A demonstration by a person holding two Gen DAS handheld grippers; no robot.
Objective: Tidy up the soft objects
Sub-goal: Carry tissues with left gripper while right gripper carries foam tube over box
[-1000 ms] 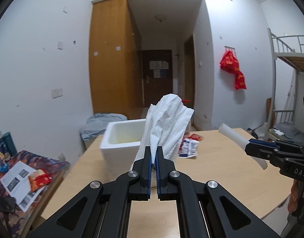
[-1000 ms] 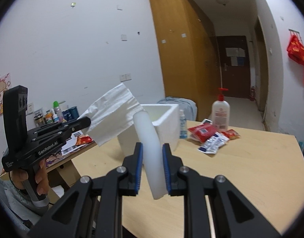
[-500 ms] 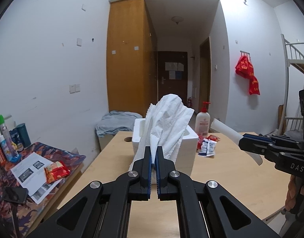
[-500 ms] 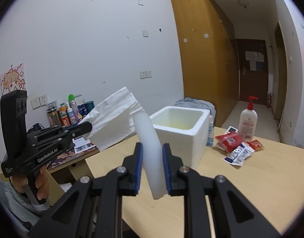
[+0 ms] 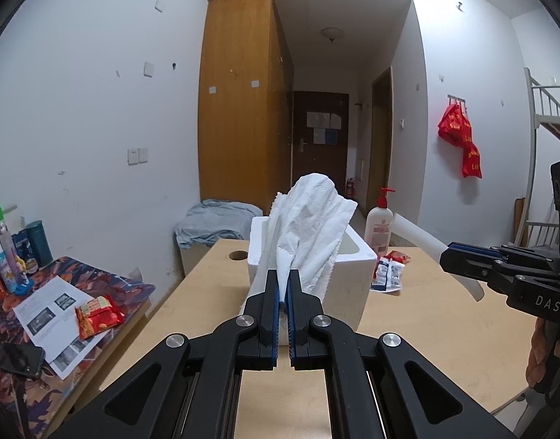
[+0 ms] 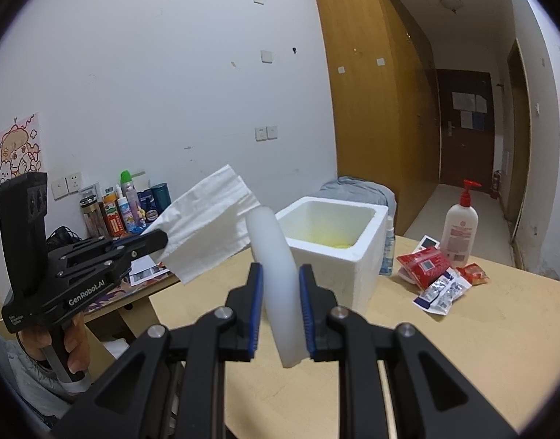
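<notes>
Tissue [image 5: 309,234] stands up from between the jaws of your left gripper [image 5: 283,285], which are pressed all but together and pinch its lower edge; the white sheet rises crumpled above the tips in the left wrist view and fans out past them in the right wrist view [image 6: 207,219]. Your right gripper [image 6: 280,292] clamps a white foam strip [image 6: 276,278] between its blue pads [image 6: 255,303], the jaws only slightly apart with the strip filling the gap; the strip curves up above the tips and pokes out below them. From the left wrist camera that same strip [image 5: 419,234] slants up and away from the right gripper's [image 5: 451,256] tips at the right edge.

Just beyond both sets of jaws sits an open white foam box [image 6: 353,252] on the wooden table [image 6: 462,347]; whether tissue or strip touches it cannot be told. Past your right jaws, to their right, lie small red and white packets [image 6: 433,274] and a pump bottle [image 6: 461,226] with a red top. To the left of your left jaws, a lower side table [image 5: 108,285] with a patterned cover carries printed papers [image 5: 49,311], a red snack pack [image 5: 99,314], a dark phone [image 5: 20,360] and a row of bottles [image 5: 6,256]. Your left hand [image 6: 66,344] grips that gripper's handle at the right wrist view's lower left.
</notes>
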